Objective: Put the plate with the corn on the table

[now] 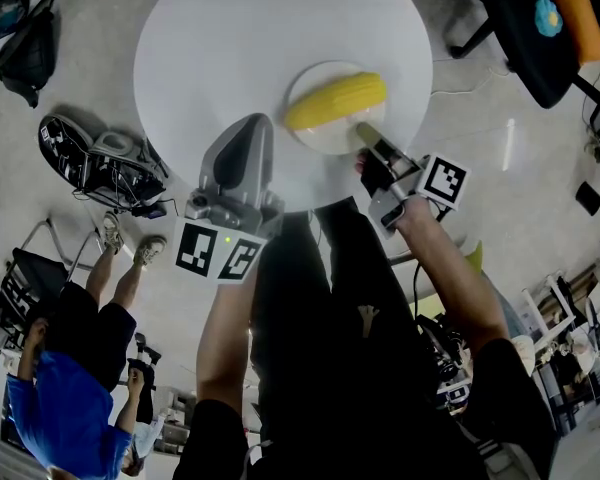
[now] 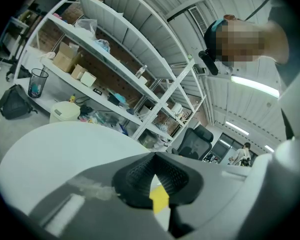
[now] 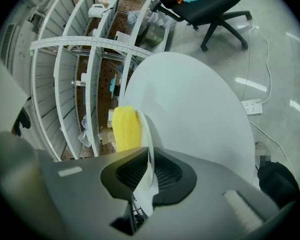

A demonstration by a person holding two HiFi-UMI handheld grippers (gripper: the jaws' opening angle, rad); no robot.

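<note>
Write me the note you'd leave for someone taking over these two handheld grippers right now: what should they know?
Left gripper: shut, empty, over the round white table's near edge.
Right gripper: shut on the plate's near rim; the corn lies on the plate.
Done: the plate is at the table's near right part.
Left: I can't tell whether it sits flat yet; if not, lower it, then release and withdraw.

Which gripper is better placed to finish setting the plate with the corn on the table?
Right. The right gripper has the rim of the plate between its jaws, with the corn on it, over the table. The left gripper is shut and empty, beside the plate.
</note>
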